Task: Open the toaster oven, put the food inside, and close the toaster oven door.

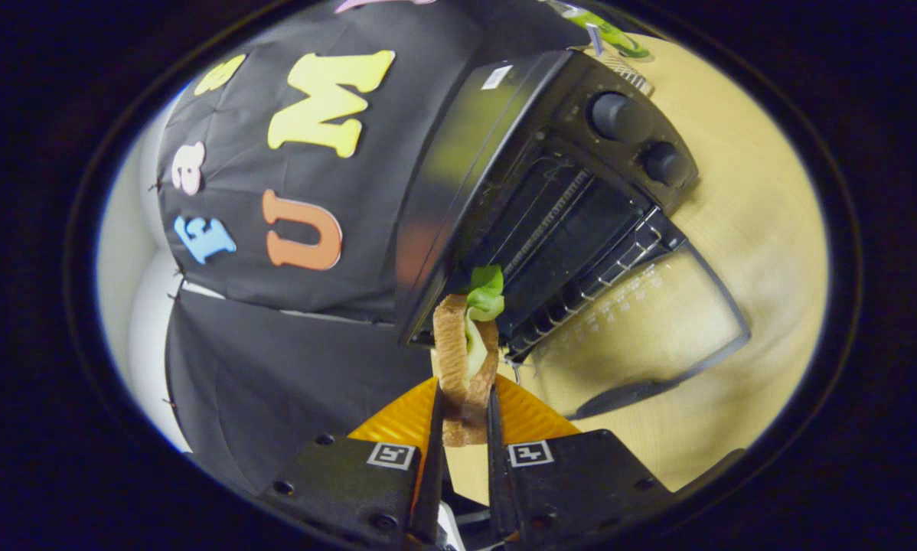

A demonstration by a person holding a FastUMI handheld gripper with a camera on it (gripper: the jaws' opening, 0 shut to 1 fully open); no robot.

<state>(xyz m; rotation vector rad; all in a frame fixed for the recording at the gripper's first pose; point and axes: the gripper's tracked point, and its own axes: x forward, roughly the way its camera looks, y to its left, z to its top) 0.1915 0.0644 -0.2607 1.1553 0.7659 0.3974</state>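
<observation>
My gripper (465, 413) is shut on a sandwich (465, 360), two bread slices with green lettuce sticking out at the far end. The sandwich stands on edge between my fingers and is lifted above an orange ribbed plate (531, 417). Just beyond the sandwich stands the black toaster oven (520, 176), seen tilted. Its glass door (642, 329) hangs fully open, lying flat towards me over the wooden table. The wire rack (581, 252) inside the oven is bare. The lettuce tip sits level with the oven's opening, at its near corner.
Two round knobs (634, 138) sit on the oven's control panel beside the opening. The light wooden table (757, 229) runs past the oven and under the door. A green object (608, 30) lies behind the oven. Black cloth walls close off the side opposite the oven.
</observation>
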